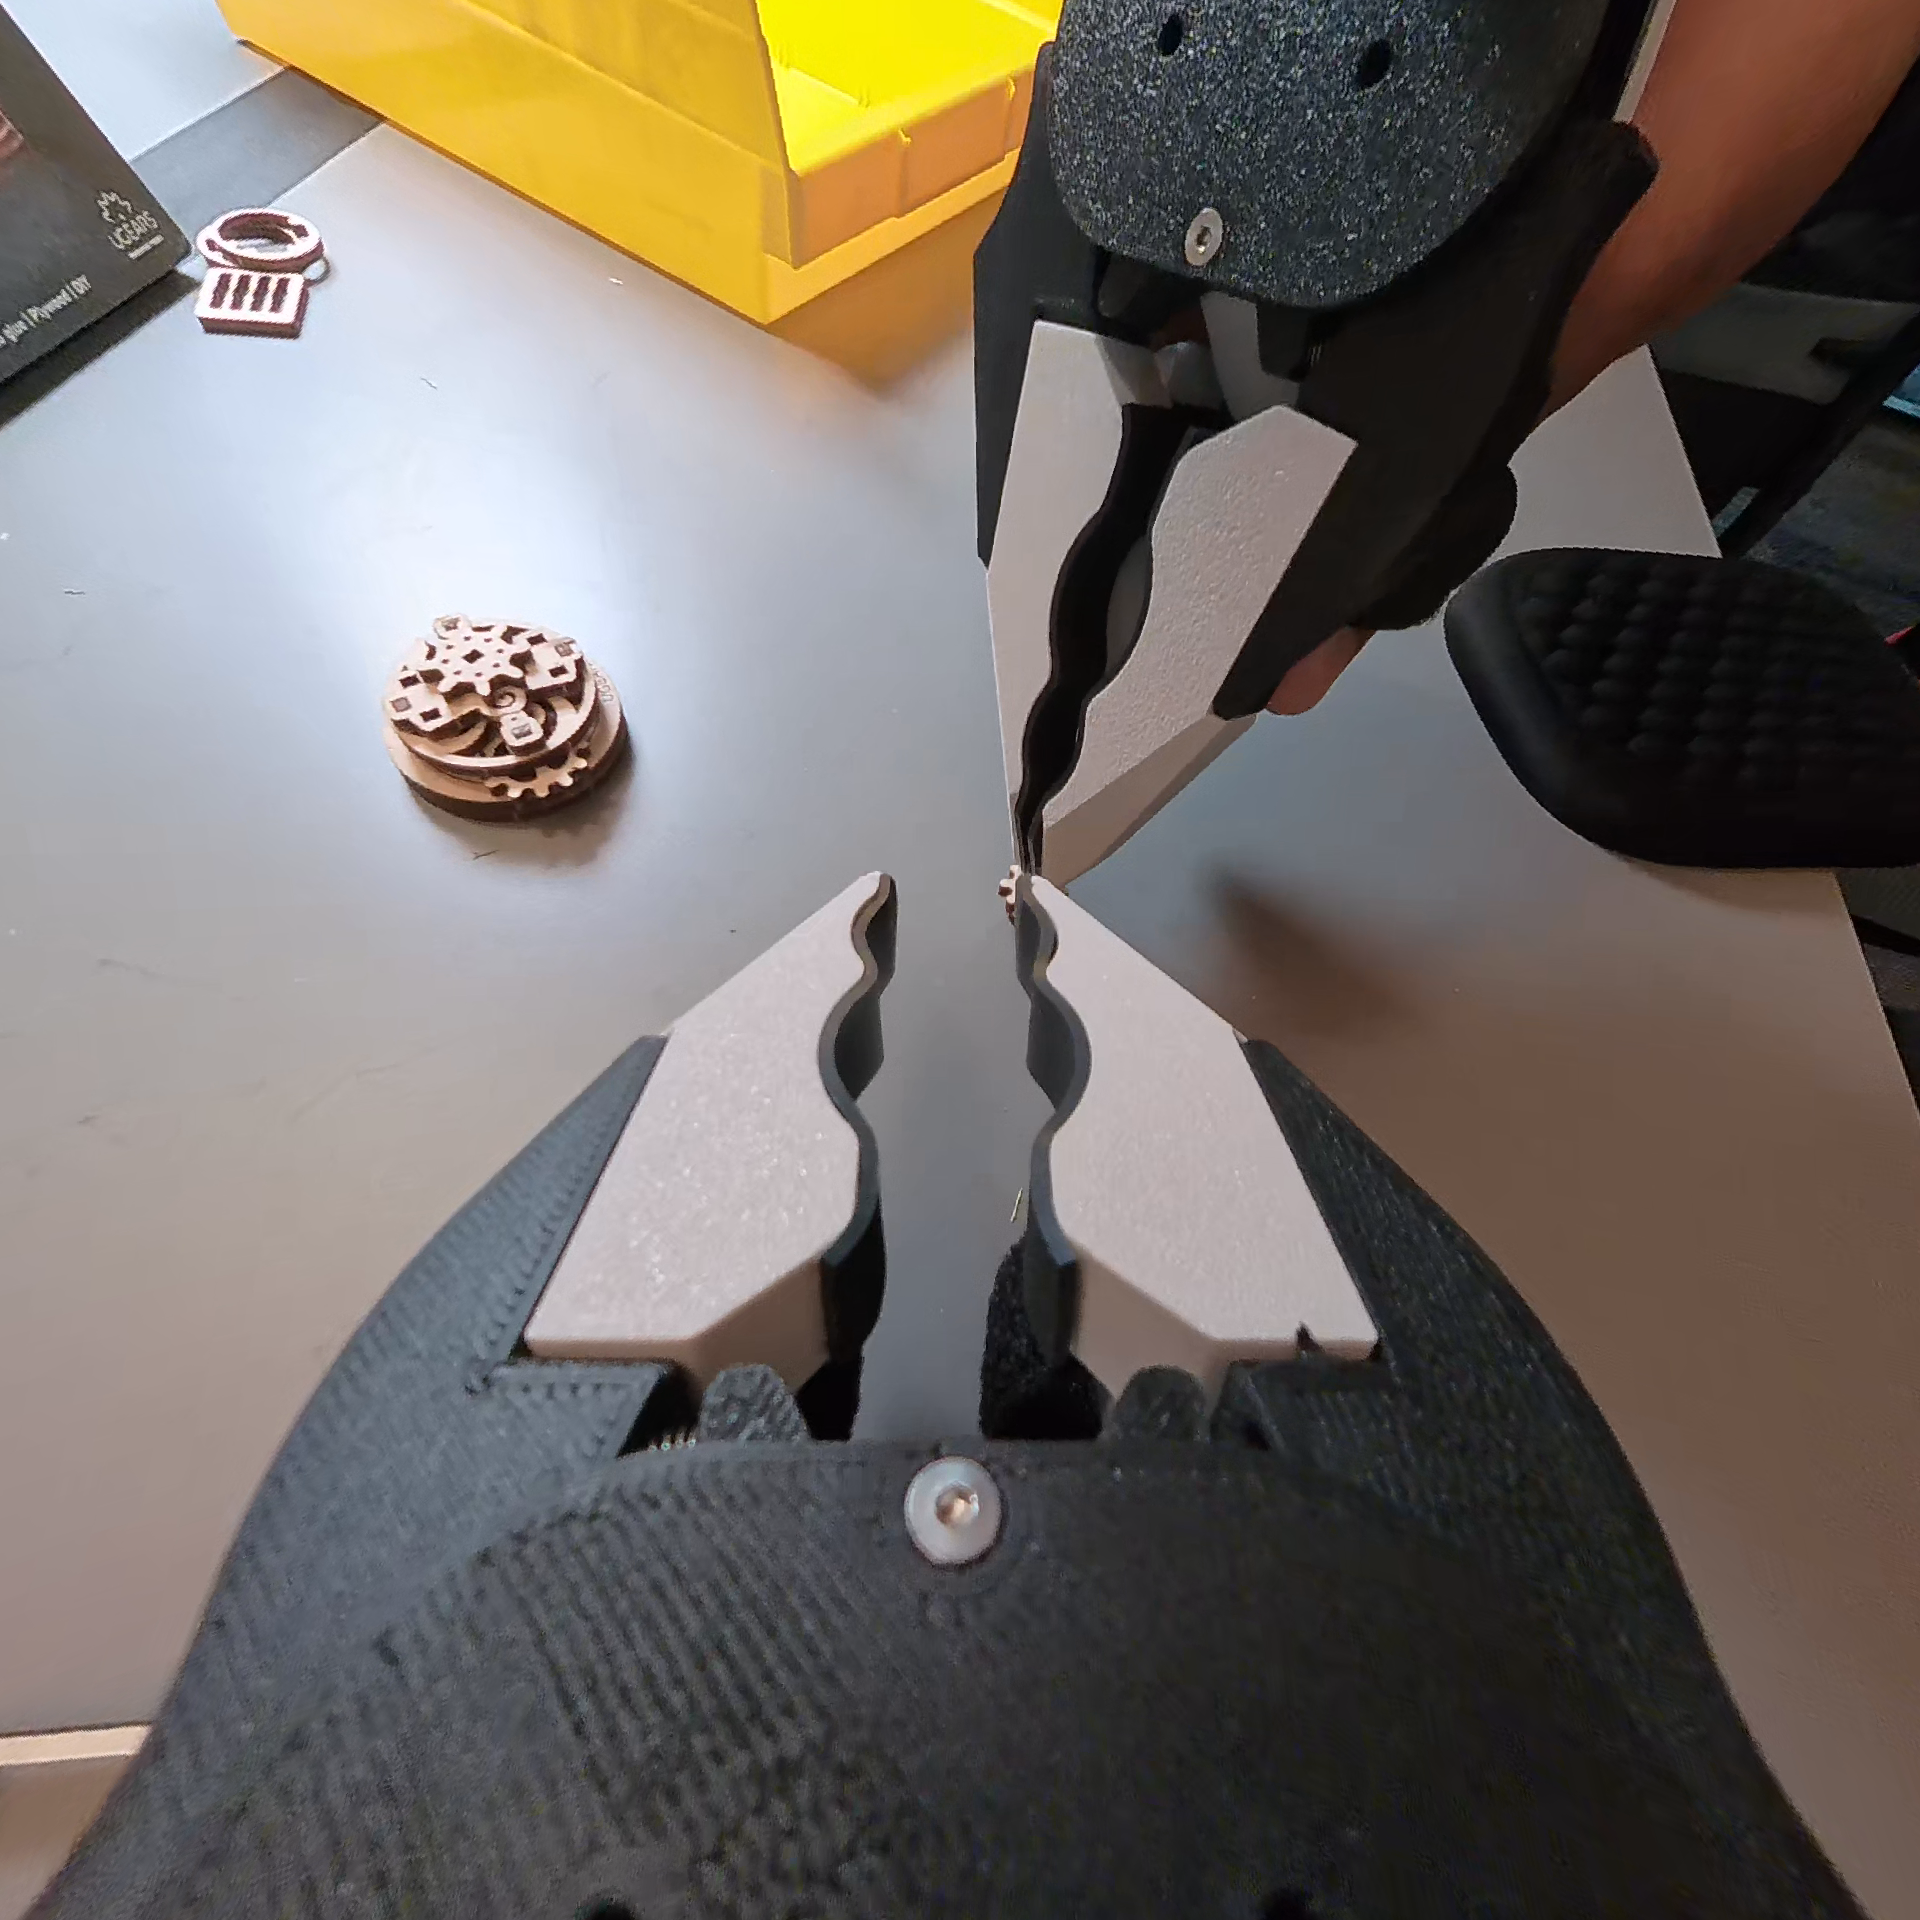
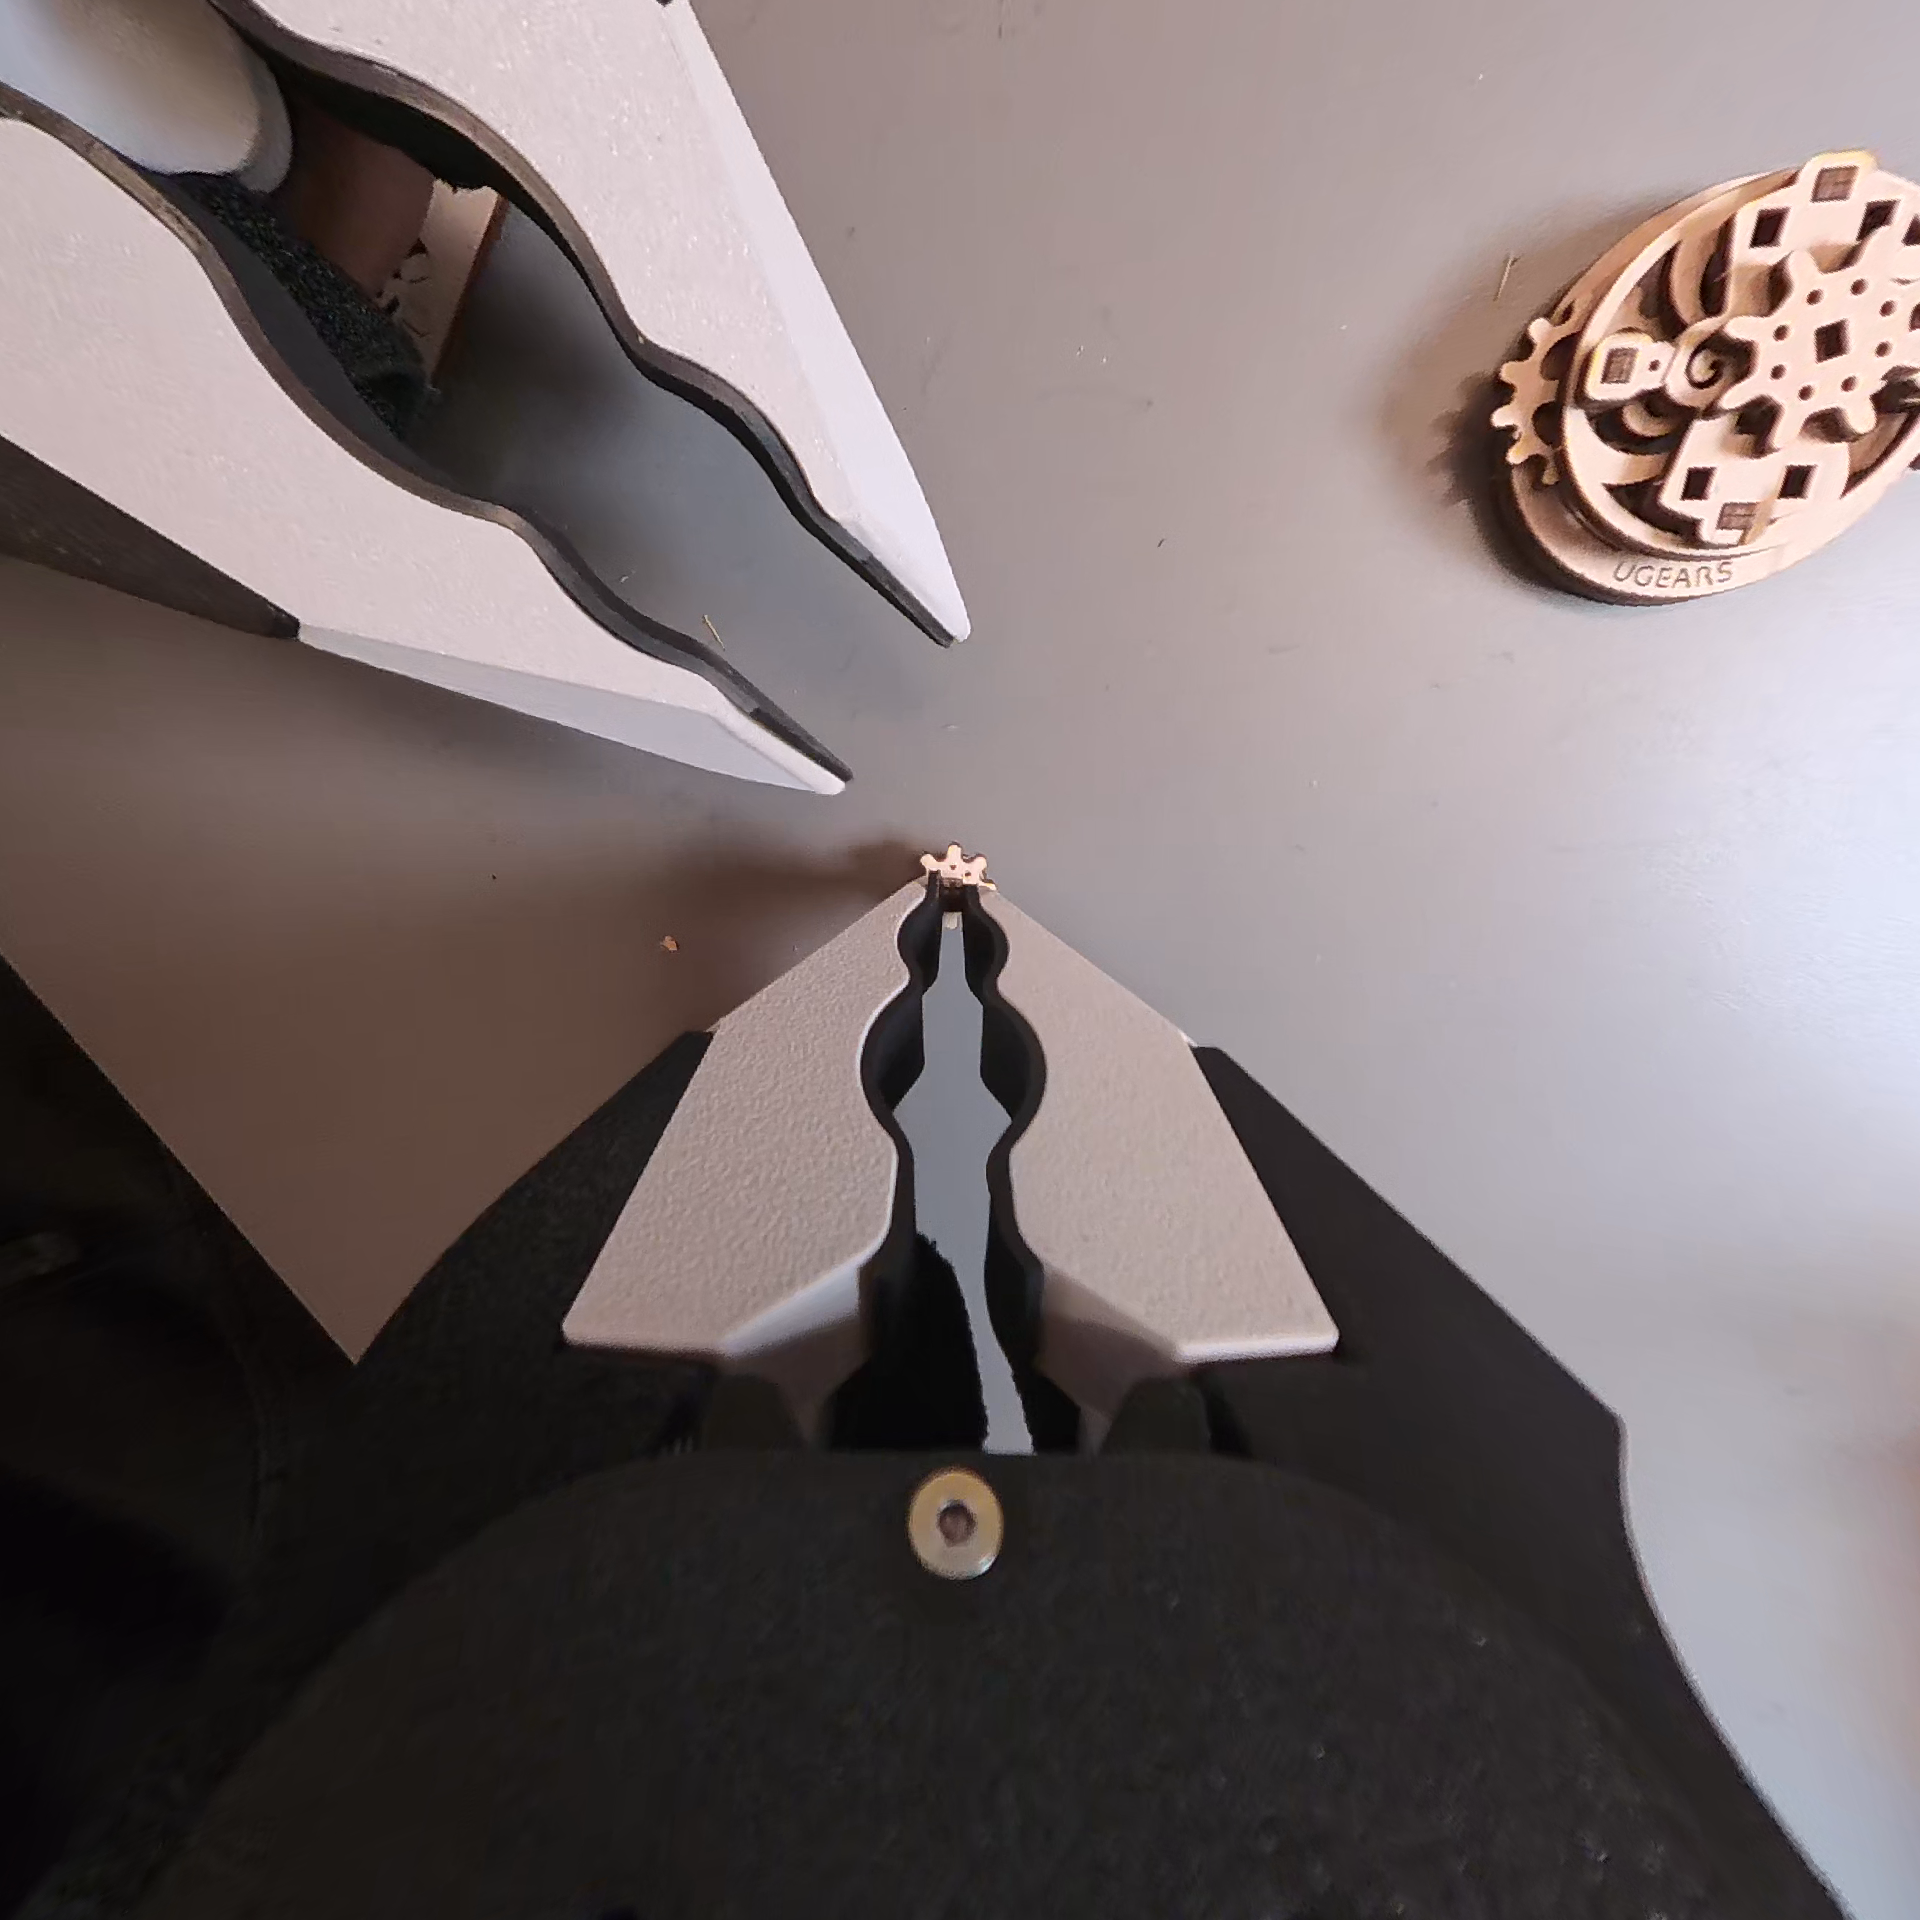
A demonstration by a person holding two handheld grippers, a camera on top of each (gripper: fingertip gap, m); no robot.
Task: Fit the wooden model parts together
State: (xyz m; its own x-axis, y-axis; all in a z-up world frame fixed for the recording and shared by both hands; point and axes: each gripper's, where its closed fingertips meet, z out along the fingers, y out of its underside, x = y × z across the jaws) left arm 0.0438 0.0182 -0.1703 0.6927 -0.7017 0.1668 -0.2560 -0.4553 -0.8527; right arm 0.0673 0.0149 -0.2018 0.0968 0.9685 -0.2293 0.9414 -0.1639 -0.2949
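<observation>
A small wooden gear [image 2: 956,868] is pinched at the tips of my right gripper [image 2: 956,883], which is shut on it just above the grey table. In the left wrist view the right gripper [image 1: 1029,844] reaches down from the upper right, and the gear [image 1: 1008,888] peeks out beside my left gripper's right fingertip. My left gripper [image 1: 956,891] is open and empty, with its tips right next to the gear. It shows at the upper left of the right wrist view [image 2: 899,701]. A round assembled wooden gear model [image 1: 504,722] lies flat on the table, to the left; it also shows in the right wrist view [image 2: 1725,384].
A yellow bin [image 1: 727,135] stands at the back. A small dark wooden frame piece with a ring [image 1: 260,270] lies at the far left beside a black printed card [image 1: 62,208]. A black chair seat [image 1: 1704,707] sits past the table's right edge. A person's hand [image 1: 1714,208] holds the right gripper. The grippers' ends are close to 4 cm from one another.
</observation>
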